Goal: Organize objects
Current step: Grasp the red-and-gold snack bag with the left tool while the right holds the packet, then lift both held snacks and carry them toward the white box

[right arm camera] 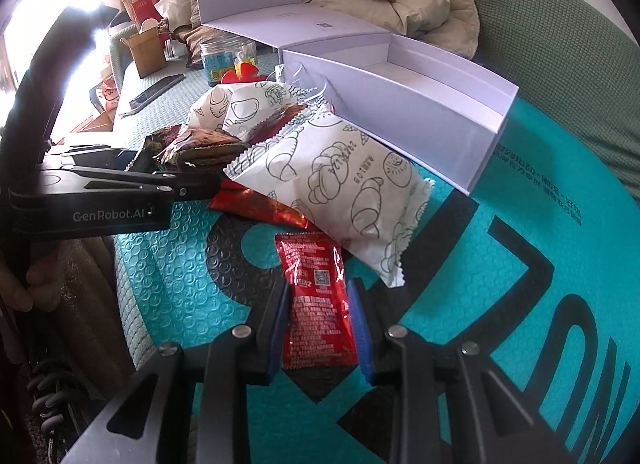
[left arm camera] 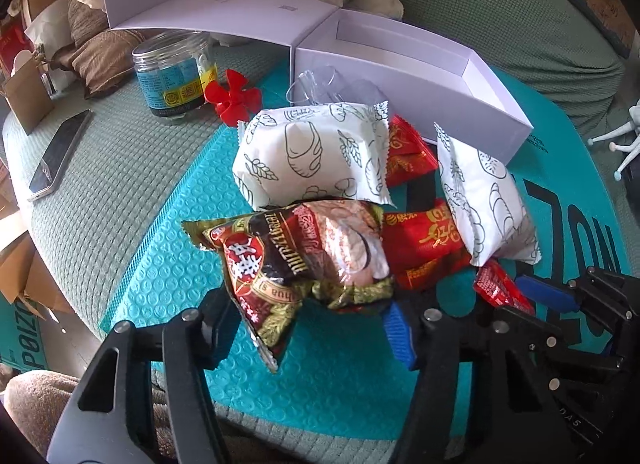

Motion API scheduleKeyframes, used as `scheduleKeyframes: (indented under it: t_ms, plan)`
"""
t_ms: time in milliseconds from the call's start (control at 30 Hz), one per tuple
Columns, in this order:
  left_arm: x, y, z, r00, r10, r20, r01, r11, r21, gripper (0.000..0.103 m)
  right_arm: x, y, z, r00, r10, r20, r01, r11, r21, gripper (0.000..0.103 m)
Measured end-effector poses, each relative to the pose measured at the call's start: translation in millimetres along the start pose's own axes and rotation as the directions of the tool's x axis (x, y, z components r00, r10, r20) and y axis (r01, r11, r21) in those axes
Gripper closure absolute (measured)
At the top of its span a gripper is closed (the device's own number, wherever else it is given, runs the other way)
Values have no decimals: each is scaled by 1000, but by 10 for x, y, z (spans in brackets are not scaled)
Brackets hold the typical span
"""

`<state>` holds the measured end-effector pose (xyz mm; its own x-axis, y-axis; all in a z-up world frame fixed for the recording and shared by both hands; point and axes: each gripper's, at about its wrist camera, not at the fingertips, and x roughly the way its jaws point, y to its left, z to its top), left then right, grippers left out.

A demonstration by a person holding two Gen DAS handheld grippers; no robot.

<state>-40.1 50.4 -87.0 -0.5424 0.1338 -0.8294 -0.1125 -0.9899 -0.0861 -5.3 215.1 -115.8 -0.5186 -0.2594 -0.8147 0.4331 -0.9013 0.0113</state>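
Observation:
A brown and red snack packet (left arm camera: 304,260) lies crumpled on the teal bubble mailer (left arm camera: 168,232), and my left gripper (left arm camera: 308,320) is shut on its near end. Behind it sit two white pastry packets (left arm camera: 312,152) and red candy packets (left arm camera: 424,240). In the right wrist view my right gripper (right arm camera: 320,320) is shut on a red ketchup sachet (right arm camera: 316,304), a blue pad against each long edge. An open white box (right arm camera: 420,136) stands behind the pile, its inside bare. The right gripper also shows at the right edge of the left wrist view.
A clear jar (left arm camera: 172,76), a red plastic flower (left arm camera: 230,98) and a clear cup (left arm camera: 316,82) stand behind the packets. A phone (left arm camera: 60,156) lies at the left on the green cushion. Beige bedding and cardboard boxes crowd the back.

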Motion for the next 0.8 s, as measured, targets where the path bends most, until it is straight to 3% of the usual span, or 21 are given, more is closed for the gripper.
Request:
scheduleKeyframes:
  t_ms: [267,800]
  plan:
    - [-129,140,-81,1000,-28,-1,28,999,-38,49,-67,39,-1,1000,13,-11,-13,1000,-7,81]
    - [-582,335,-279,998,-36,54,41,995,-88,50,-254,249,100,997,73,21,-72,997,-40,82]
